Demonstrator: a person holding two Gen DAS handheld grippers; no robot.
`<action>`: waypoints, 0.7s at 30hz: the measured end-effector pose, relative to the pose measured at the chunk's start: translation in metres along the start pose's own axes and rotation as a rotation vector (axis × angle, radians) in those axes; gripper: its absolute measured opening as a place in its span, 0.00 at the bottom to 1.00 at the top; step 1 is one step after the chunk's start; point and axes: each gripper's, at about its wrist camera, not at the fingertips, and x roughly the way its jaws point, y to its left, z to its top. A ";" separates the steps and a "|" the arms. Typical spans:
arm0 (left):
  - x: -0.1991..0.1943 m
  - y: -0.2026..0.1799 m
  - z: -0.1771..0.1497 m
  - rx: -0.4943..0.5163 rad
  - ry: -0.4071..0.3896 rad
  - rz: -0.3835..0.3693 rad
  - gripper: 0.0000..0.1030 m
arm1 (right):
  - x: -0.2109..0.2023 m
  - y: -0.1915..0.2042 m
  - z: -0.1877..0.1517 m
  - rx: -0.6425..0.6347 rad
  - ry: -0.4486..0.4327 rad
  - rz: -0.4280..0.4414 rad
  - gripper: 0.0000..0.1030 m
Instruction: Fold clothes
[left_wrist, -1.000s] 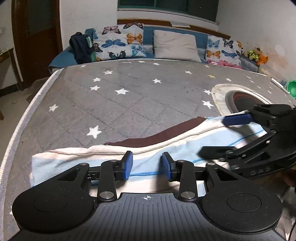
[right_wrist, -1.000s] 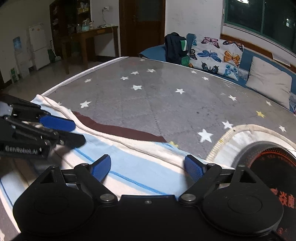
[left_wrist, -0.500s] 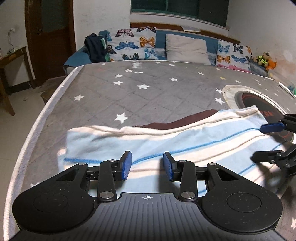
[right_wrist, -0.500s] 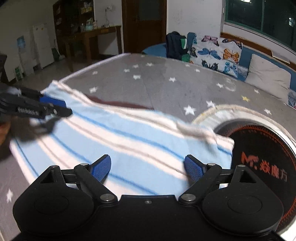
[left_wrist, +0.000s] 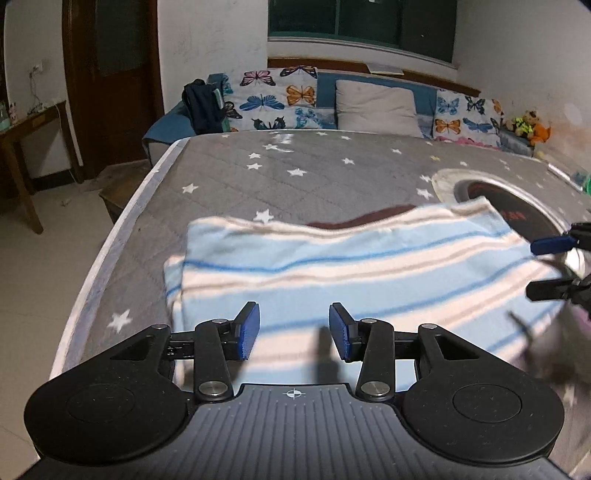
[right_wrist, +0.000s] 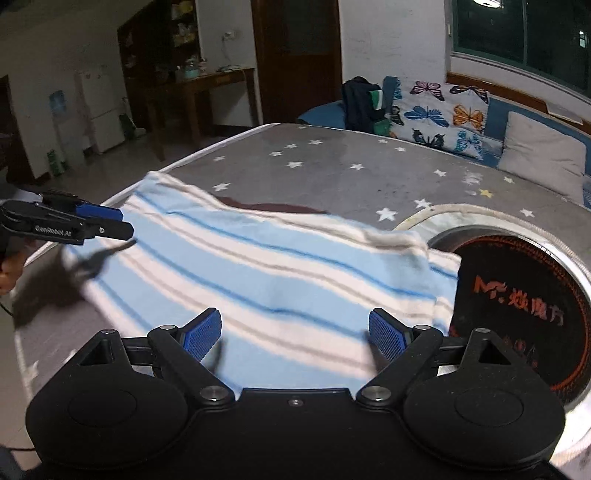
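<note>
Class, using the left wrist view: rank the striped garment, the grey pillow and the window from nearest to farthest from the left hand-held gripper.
1. Striped garment: lying on the bed right in front of the left hand-held gripper.
2. Grey pillow: at the far end of the bed, centre.
3. Window: on the back wall, above the pillow.

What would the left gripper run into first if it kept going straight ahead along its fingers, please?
Most likely the striped garment, which lies directly ahead of the open left gripper on the grey star-print mattress. The height above the cloth is unclear.
</note>
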 end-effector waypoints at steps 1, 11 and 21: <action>0.001 0.000 -0.002 0.002 0.007 0.005 0.43 | -0.001 0.000 -0.003 0.005 0.005 0.003 0.86; 0.000 0.006 -0.012 -0.008 0.025 0.009 0.45 | -0.011 -0.009 -0.019 0.038 0.048 -0.057 0.86; -0.003 0.009 -0.016 -0.004 0.026 0.009 0.47 | -0.011 -0.008 -0.027 0.044 0.049 -0.038 0.86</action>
